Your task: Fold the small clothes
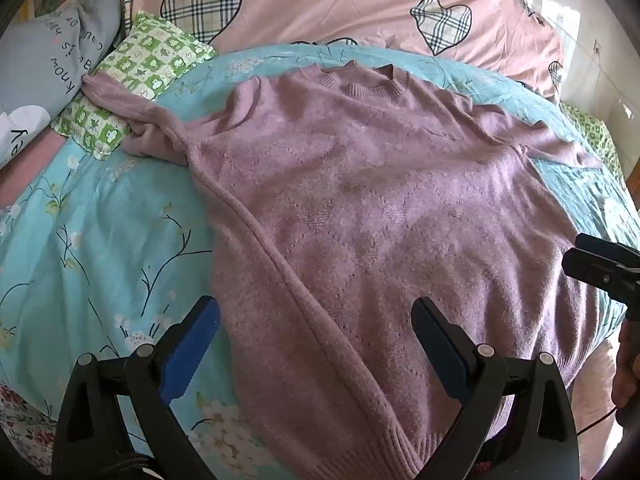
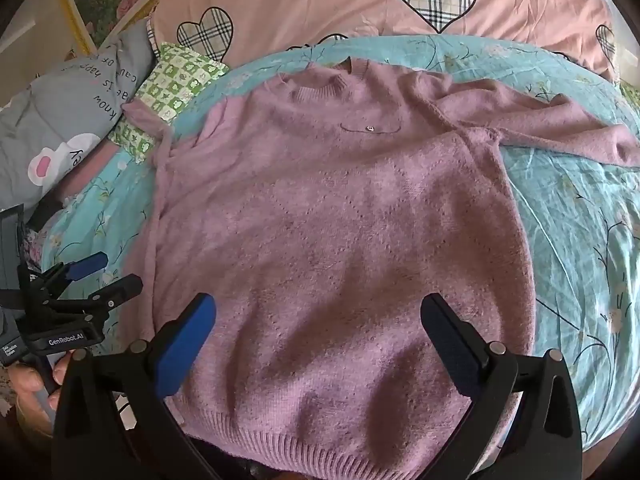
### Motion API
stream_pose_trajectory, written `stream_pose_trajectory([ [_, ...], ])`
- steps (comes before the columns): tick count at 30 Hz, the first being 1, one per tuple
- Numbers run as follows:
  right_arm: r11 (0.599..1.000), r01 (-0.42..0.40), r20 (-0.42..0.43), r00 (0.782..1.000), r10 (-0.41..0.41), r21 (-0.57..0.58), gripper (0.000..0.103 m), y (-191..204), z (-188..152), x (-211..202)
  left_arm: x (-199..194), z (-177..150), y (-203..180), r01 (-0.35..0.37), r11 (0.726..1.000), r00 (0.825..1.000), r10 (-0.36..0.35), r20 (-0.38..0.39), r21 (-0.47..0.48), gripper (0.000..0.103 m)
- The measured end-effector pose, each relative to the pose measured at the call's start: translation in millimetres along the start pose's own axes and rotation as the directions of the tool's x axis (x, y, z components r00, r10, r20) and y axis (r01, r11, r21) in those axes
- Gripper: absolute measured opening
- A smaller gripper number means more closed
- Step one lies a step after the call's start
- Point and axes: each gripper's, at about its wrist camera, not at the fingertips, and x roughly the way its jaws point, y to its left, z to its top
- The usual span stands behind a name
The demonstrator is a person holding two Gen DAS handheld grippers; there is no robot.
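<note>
A mauve knitted sweater (image 1: 360,208) (image 2: 340,220) lies spread flat on a turquoise floral bedspread (image 1: 100,240) (image 2: 580,220), collar at the far side and ribbed hem nearest me. One sleeve trails left onto a green checked pillow (image 1: 152,68); the other sleeve (image 2: 560,128) lies out to the right. My left gripper (image 1: 316,320) hovers open over the sweater's left edge near the hem, nothing between its fingers. My right gripper (image 2: 320,316) hovers open above the lower middle of the sweater, also empty. Each gripper shows at the edge of the other's view, left gripper (image 2: 100,276), right gripper (image 1: 592,256).
A pink quilt with plaid hearts (image 1: 340,4) (image 2: 340,4) is bunched along the far side. A grey pillow with lettering (image 1: 52,64) (image 2: 68,120) lies at the far left. A hand (image 2: 32,388) holds the left tool's handle.
</note>
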Motion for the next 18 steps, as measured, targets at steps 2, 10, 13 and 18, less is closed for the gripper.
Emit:
stream_pose_trajectory([
  [2,1.000,-0.003,-0.005,1.000,0.003,-0.001,0.102,-1.8,-2.0,-1.0,-0.5,-1.3,0.0,0.002,1.000,1.000,-0.002,0.000,0.002,0.097],
  [10,1.000,0.004,-0.030,1.000,-0.004,-0.008,0.102,7.8,-5.4,10.6,-0.3,-5.6,0.5,0.006,1.000,1.000,-0.006,-0.001,0.001,0.097],
  [13,1.000,0.004,-0.041,0.999,-0.004,-0.004,0.102,10.5,-10.3,10.7,1.0,-3.7,0.3,0.012,1.000,1.000,-0.012,0.001,-0.001,0.097],
  [18,1.000,-0.003,-0.045,0.999,0.003,-0.003,0.102,8.6,-12.0,11.8,0.1,-5.4,-2.9,0.014,1.000,1.000,-0.014,0.000,-0.003,0.097],
])
